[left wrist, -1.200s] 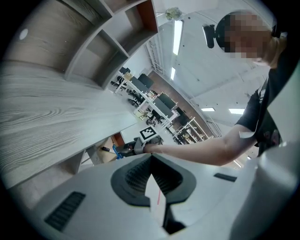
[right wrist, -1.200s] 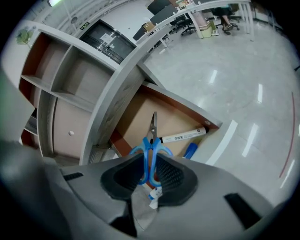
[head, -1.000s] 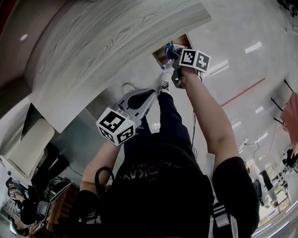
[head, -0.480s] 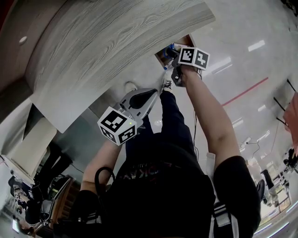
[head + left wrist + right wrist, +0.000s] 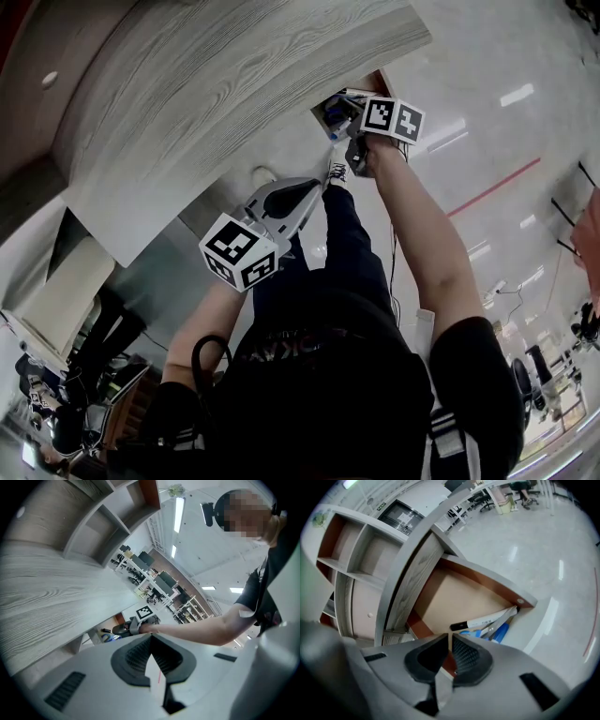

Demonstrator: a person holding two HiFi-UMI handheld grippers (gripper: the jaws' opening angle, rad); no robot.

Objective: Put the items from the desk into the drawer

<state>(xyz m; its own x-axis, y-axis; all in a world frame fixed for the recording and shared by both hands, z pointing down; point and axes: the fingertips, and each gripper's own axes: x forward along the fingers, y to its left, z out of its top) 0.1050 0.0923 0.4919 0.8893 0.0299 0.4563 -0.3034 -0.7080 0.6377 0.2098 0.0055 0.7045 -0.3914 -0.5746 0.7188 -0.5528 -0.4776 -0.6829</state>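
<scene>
The grey wood desk (image 5: 216,84) has its brown-lined drawer (image 5: 459,597) pulled out. In the drawer's near right corner lie a white marker with a black cap (image 5: 485,620) and a blue-handled thing (image 5: 500,632). My right gripper (image 5: 450,638) hovers over the drawer's front (image 5: 347,105). Its jaws have just been closing and show only a thin gap, with nothing between them. My left gripper (image 5: 307,186) hangs lower, away from the drawer, shut and empty (image 5: 150,638). The left gripper view shows the right gripper (image 5: 119,630) at the drawer.
Open wall shelves (image 5: 351,550) stand behind the desk. Shiny pale floor (image 5: 534,550) lies beyond the drawer's front. The person's leg and shoe (image 5: 333,173) are below the drawer. Office desks and chairs (image 5: 154,583) stand far off.
The blue thing that was at the right gripper's tips now lies lower, inside the drawer. The right gripper has barely shifted. The left gripper has stayed in place.
</scene>
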